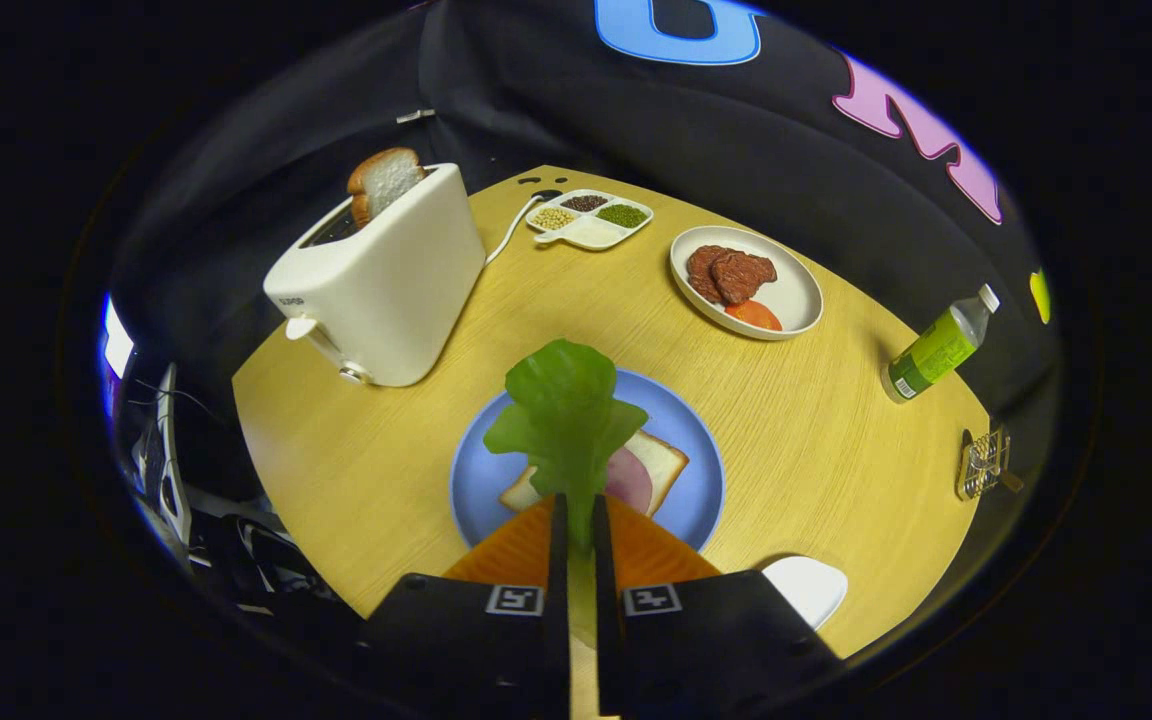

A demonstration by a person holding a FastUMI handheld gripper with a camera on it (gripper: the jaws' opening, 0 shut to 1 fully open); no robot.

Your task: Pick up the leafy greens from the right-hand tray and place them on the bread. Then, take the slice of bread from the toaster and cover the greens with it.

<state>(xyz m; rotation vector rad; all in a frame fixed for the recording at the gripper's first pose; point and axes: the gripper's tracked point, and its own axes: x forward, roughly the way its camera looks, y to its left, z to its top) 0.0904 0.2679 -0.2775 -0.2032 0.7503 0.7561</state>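
Note:
My gripper (578, 512) is shut on the stalk of a green lettuce leaf (564, 412), which sticks out ahead of the fingers. Under the leaf lies a blue plate (691, 460) with a slice of bread (664, 462) topped by a pink ham slice (628, 482); the leaf hides part of both. Beyond and to the left stands a white toaster (386, 285) with a slice of bread (384, 182) poking up from its slot.
A white plate (794, 292) with meat pieces and a tomato slice lies beyond on the right. A divided dish of grains (590, 219) sits at the table's far edge. A green bottle (936, 348) and a small wire rack (981, 462) stand far right. A white object (808, 586) lies beside the fingers.

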